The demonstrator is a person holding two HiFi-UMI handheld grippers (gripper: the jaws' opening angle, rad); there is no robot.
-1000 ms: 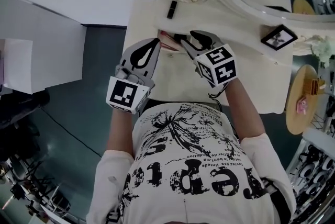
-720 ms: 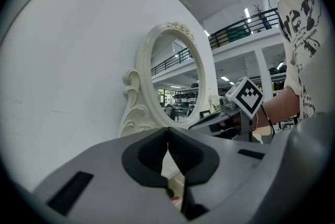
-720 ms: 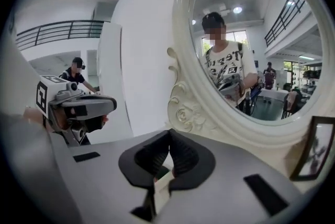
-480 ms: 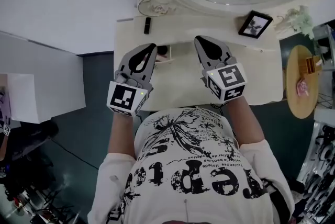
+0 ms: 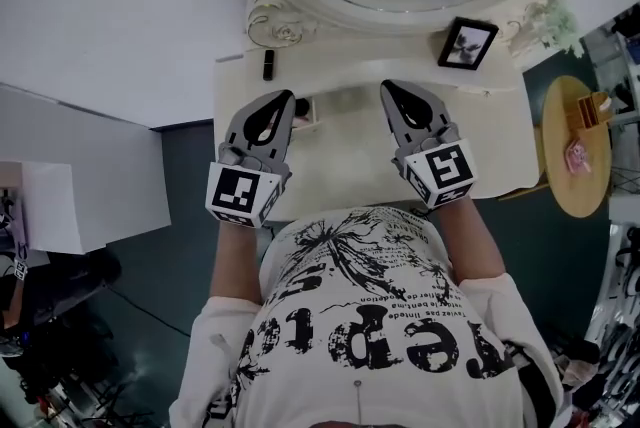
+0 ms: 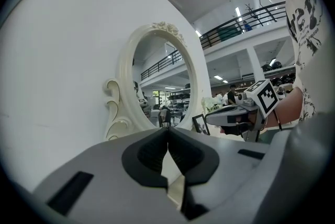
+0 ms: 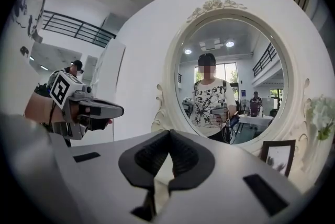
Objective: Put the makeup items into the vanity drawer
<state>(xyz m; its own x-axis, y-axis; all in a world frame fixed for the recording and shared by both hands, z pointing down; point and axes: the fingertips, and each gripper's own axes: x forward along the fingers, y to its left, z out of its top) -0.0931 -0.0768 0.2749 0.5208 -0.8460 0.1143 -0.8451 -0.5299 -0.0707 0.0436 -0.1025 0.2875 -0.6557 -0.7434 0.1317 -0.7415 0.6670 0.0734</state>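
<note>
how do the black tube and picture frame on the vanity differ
The black tube is slim and plain; the picture frame is wider, with a pale picture inside. The tube lies flat near the left end of the vanity; the frame stands towards the right. Both sit at its back.

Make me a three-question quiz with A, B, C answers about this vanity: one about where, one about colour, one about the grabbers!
1. Where is the picture frame?
A on the vanity top
B on the floor
C in a gripper

2. What colour is the mirror frame?
A red
B cream
C black

3. The right gripper has jaws that are:
A wide open
B shut on a brush
C shut, empty

Answers:
1 A, it stands by the mirror.
2 B, it is pale like the table.
3 C, its pads meet with nothing between.
</note>
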